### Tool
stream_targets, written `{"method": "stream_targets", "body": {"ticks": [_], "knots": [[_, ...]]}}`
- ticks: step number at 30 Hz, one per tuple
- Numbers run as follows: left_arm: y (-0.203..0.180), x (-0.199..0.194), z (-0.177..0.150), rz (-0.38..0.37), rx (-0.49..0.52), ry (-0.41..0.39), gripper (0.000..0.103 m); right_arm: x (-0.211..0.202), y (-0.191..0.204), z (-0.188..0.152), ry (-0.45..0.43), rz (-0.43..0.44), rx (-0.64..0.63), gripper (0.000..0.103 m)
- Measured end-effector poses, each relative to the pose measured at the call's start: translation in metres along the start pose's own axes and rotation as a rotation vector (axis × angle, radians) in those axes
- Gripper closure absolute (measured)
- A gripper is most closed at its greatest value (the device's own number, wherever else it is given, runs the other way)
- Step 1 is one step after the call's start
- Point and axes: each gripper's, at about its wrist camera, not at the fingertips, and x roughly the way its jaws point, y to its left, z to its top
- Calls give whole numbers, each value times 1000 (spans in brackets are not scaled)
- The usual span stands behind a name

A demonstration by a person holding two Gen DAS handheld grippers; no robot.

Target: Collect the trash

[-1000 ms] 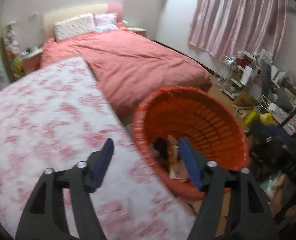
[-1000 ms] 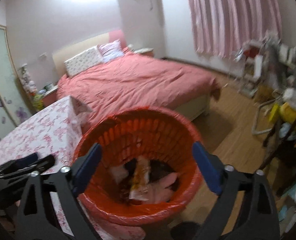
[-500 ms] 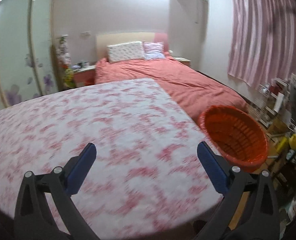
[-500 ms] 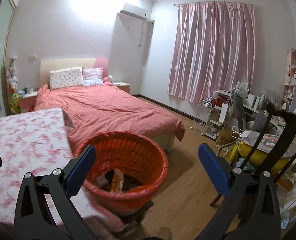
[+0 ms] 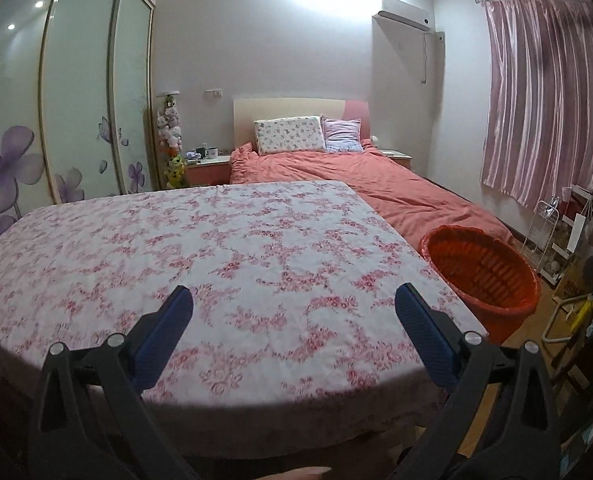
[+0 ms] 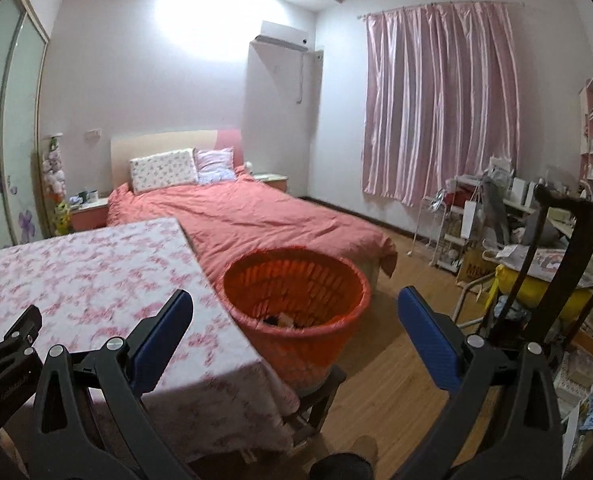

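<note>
The orange basket (image 6: 296,300), at the centre of the right view, already holds some trash (image 6: 284,320); the flowered table (image 5: 216,248) beside it shows nothing left to collect; the left gripper (image 5: 292,312) and right gripper (image 6: 294,314) are both spread wide and empty; the task seems nearly done.

basket (image 6: 296,280) right of table (image 5: 216,240), bed (image 6: 256,216) behind

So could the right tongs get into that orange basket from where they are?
Probably yes: the right tongs are open and empty, the orange basket sits just ahead with its top uncovered, nothing between them.
</note>
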Motion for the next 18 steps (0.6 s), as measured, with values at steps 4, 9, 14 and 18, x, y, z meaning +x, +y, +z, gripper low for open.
{"method": "stream_targets", "body": {"ticks": [4, 9, 14, 18], "knots": [[2, -6, -5, 5, -15, -1, 4, 1, 3, -6, 68, 22, 6, 2], [5, -9, -8, 30, -25, 5, 4, 1, 4, -10, 108, -1, 4, 2], [4, -11, -10, 30, -23, 12, 4, 2, 6, -18, 141, -21, -9, 2], [4, -12, -10, 38, -23, 17, 4, 0, 7, -22, 150, -16, -16, 2]]}}
